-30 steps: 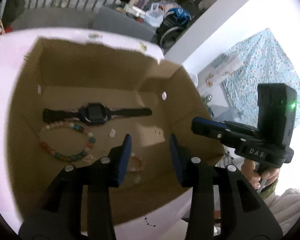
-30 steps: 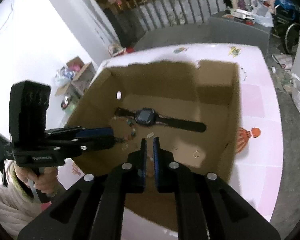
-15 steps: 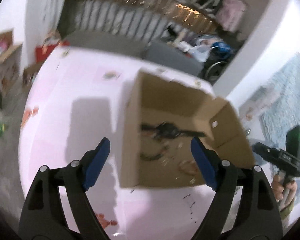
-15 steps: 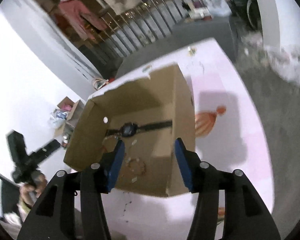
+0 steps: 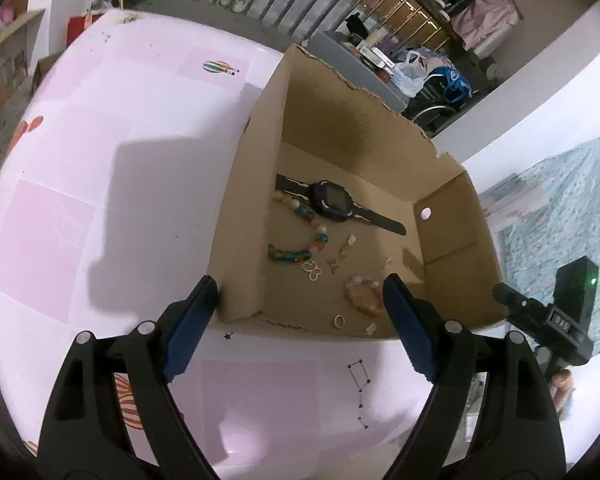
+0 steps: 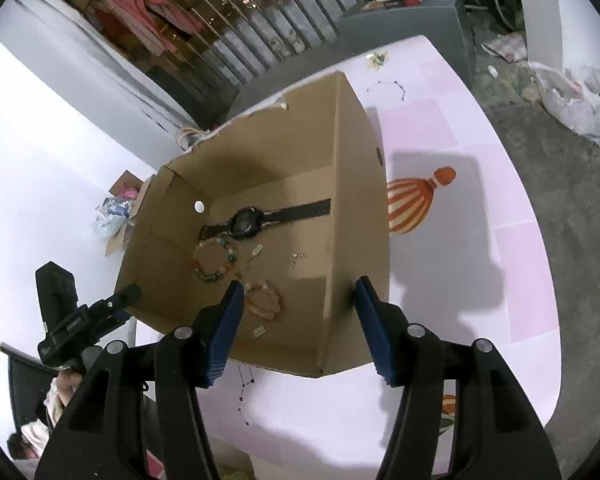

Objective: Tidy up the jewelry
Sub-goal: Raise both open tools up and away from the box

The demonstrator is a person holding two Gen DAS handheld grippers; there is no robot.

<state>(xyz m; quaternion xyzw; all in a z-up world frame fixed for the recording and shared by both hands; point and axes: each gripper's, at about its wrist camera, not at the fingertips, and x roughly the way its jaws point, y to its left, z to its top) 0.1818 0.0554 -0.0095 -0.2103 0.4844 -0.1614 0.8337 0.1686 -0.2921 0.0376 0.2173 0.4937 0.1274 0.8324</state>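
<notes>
The left gripper (image 5: 298,294) stood spread wide, nothing between its blue pads; its jaws had just been opening. They framed the near left corner of the cardboard box (image 5: 236,208) from above, without touching it. The right gripper (image 6: 298,294) was also parted and empty, its jaws having just been opening, and they straddled the near right wall of the same box.

The box sat open-topped on a pink table (image 5: 100,184) printed with balloons. Nearest inside lay a small ring (image 5: 339,321) and a pale tag, then a pink bead bracelet (image 5: 363,295). Beyond it were a thin wire clip (image 5: 312,271) and a few tiny earrings (image 5: 342,250). Farther back curved a bracelet of mixed coloured beads (image 5: 300,236), its far end just beside a black watch (image 5: 332,203) that lay flat across the floor of the box.

Behind the table ran a railing (image 6: 260,52) with clothes hanging.
</notes>
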